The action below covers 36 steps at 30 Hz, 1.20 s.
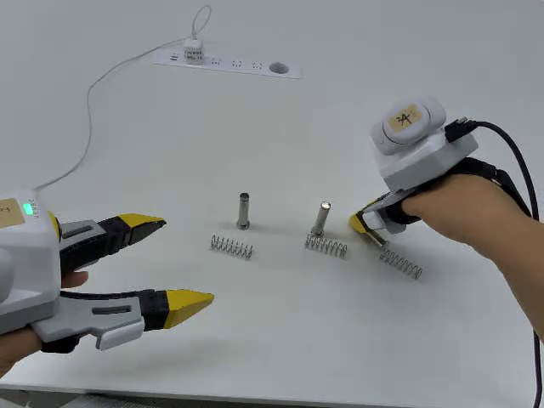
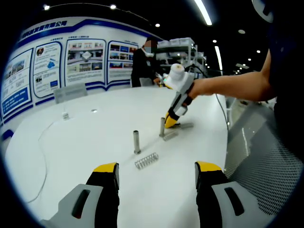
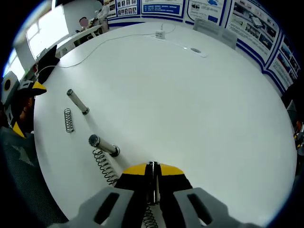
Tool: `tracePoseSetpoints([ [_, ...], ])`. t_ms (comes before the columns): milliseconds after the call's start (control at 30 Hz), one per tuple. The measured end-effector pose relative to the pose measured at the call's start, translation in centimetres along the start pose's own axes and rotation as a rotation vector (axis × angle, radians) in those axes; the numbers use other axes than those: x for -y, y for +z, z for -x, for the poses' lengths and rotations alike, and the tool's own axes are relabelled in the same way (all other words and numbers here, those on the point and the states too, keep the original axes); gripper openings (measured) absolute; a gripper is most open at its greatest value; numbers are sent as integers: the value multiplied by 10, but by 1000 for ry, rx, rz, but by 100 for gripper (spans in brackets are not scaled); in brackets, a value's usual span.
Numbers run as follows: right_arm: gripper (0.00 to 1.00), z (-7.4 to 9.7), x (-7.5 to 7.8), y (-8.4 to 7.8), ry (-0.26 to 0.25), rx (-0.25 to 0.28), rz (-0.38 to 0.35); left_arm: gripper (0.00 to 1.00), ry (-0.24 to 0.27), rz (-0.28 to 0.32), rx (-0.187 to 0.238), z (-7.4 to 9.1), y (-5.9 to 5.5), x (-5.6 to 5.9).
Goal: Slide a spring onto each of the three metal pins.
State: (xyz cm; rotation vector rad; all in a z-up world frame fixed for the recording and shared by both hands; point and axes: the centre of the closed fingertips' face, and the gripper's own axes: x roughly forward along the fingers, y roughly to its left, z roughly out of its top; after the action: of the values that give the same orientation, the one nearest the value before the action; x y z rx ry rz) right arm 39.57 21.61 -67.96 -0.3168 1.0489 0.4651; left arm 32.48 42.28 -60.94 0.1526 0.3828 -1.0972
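None threaded yet, we reckon; all 3 to do. Upright silver steel centre pin (image 1: 321, 218), coiled wire spring (image 1: 326, 246) at its foot. Beside it, second steel pin (image 1: 243, 211) w/ second spring (image 1: 232, 246), then left gripper (image 1: 183, 259), wide. Opposite side: third spring (image 1: 400, 263), right gripper (image 1: 364, 225) pinching thin metal rod (image 3: 152, 180), prob. pin 3.

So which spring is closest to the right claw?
The rightmost small coiled metal spring, just beside the right claw; the other two lie by the upright metal pins.

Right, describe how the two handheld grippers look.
Both have white boxy bodies and black-and-grey jaws with pointed yellow tips. The left gripper carries a green light; the right gripper has a tan marked label on top and a black cable.
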Motion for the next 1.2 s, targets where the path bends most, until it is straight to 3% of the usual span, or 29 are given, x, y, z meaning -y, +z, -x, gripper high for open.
tracePoseSetpoints([
  [733,9,-2,-3,-1,26,-103,97,65,-5,-8,3,-2,4,2],
  [900,9,-2,-2,-2,33,-89,86,65,-8,-10,8,-2,7,4],
  [1033,9,-2,-1,-1,44,-32,64,65,-6,-14,12,-1,9,3],
  [1200,9,2,1,-2,42,1,45,64,-1,-15,16,2,11,3],
])
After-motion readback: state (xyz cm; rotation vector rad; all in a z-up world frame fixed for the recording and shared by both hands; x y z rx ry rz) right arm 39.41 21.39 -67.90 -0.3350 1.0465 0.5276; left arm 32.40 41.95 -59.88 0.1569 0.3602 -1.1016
